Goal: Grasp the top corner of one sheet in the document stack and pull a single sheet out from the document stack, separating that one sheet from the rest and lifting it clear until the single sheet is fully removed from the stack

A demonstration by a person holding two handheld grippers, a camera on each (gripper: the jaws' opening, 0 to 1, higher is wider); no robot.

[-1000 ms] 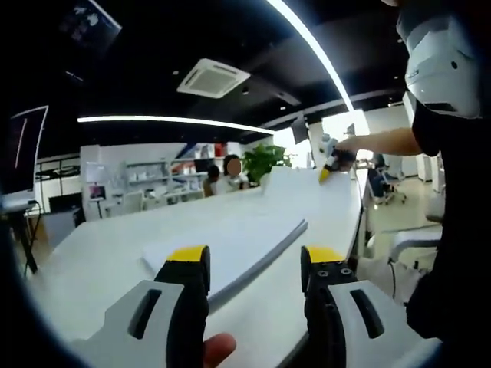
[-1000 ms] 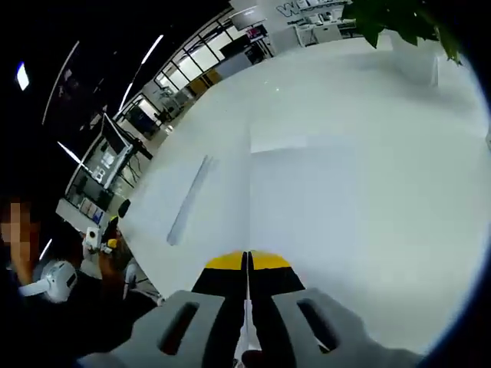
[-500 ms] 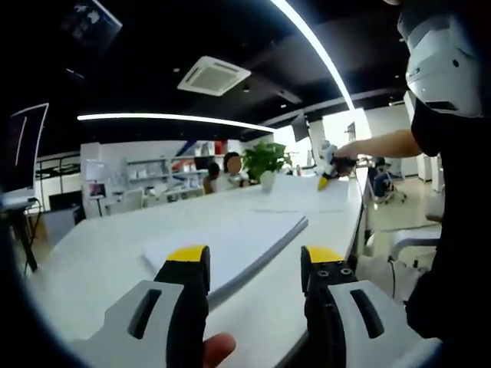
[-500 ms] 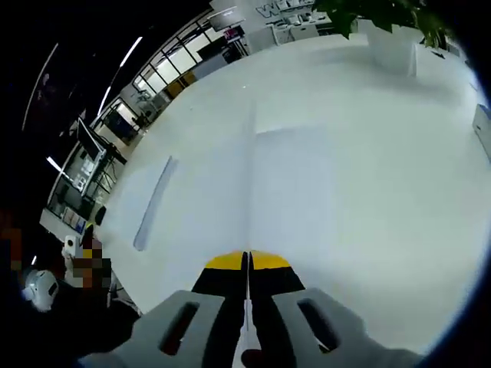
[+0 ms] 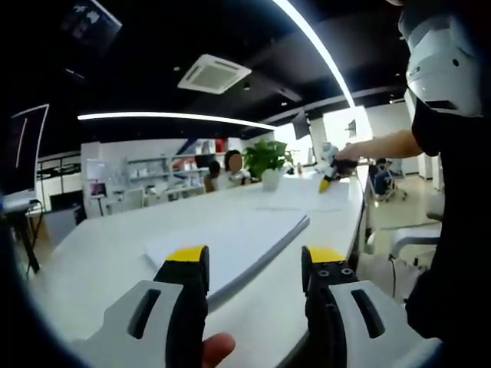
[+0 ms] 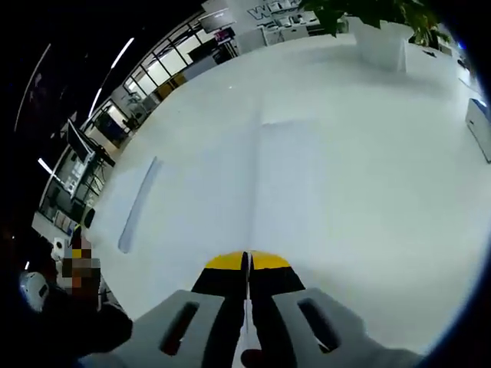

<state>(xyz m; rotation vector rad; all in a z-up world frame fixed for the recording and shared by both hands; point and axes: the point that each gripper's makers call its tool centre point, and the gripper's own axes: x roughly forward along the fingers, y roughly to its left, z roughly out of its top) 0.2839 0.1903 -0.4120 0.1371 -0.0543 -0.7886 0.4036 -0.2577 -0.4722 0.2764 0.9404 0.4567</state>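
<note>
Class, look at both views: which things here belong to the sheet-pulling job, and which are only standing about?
Part of the job:
- document stack
- single sheet, pinched at its edge
- right tongs, shut on that sheet
- left tongs, open near the stack

Just standing about:
- potted plant
- white table, which only carries the stack

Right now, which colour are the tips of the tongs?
Yellow tips, clearest in the left gripper view.

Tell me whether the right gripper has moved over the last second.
Yes. In the left gripper view, the right gripper, shut on the sheet, has sunk beside the potted plant, lowering the sheet flat onto the white table.
</note>
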